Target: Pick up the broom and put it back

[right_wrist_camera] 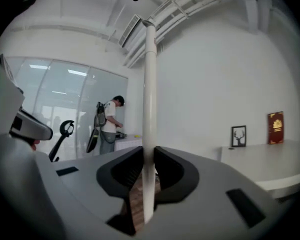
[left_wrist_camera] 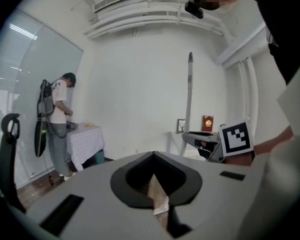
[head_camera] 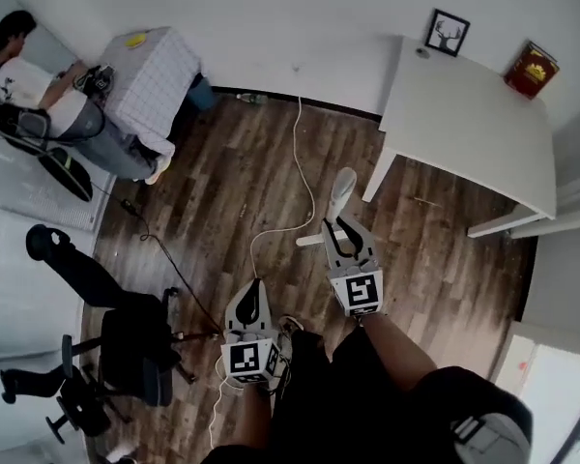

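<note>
- Right gripper: clenched on the broom. Both pads press the white handle, which rises upright between the jaws.
- Left gripper: jaws drawn together with nothing between them. It carries no load and hangs just beside the right one, on my left.
- Broom location: held upright over the wooden floor, near the corner leg of the white table. In the head view I see only the upper end of the handle, so I cannot tell whether the lower end touches the floor.
- Hazard, slip: the handle is thin and smooth, and one gripper holds it at a single point. A quick turn could let it slide down through the pads or pivot in them.
- Hazard, swing: the handle runs well above the grip. If I tilt it while walking, the free end could strike the table's edge or leg.
- Hazard, snag: a cable lies across the floor just ahead. The broom's lower end or my feet could catch in it and jerk the handle out of the pads.
- Hazard, collision: an office chair stands near my left side. A wide sweep of the left gripper could hit it.
- Precaution: adding the left gripper as a second hold on the handle would likely reduce both slip and swing.
</note>
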A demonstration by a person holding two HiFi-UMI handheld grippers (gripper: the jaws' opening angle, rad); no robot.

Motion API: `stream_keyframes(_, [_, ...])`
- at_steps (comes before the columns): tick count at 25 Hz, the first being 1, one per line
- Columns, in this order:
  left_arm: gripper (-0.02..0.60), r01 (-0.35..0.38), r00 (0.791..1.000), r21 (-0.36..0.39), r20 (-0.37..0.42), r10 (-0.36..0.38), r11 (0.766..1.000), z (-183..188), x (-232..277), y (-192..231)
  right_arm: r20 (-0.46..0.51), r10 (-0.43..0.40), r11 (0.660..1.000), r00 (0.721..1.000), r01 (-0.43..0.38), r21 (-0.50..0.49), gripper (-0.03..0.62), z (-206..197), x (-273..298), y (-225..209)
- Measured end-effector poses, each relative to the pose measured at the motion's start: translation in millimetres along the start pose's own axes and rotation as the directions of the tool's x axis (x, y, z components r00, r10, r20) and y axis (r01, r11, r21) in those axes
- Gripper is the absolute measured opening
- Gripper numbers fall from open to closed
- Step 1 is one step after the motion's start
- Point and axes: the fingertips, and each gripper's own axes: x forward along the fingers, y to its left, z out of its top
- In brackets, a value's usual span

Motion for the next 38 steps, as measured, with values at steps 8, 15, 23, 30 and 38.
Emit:
stream_keyframes(8, [0.000,0.342,0.939,0.078,-0.053,-0.339,0.936,-23,65,-1,-0.079,-0.309,0.951,0.948,0.307,-0.033,0.088,-48,-41,-33])
stream_keyframes(15, [0.000,0.480,0.874,0.081,-0.123,-0.469,0.873,-93,115,-36,-0.193,-0.427,0.901,0.884,0.433,-0.013,0.087,-158,-64,-53])
stream_keyframes(23, [0.000,0.612,0.757,-0.001,-0.286,-0.587,0.791,-199,153,-78,-0.319,-0.447,0.870,0.836,0.489,0.061,0.087,-277,-86,-68])
stream_keyframes(30, [0.000,0.605,0.737,-0.058,-0.336,-0.587,0.794,-258,207,-112,-0.358,-0.402,0.883,0.843,0.460,0.091,0.087,-343,-62,-109])
stream_keyframes(38, [0.000,0.621,0.726,-0.043,-0.345,-0.595,0.782,-253,242,-131,-0.358,-0.414,0.871,0.837,0.479,0.113,0.089,-364,-14,-171])
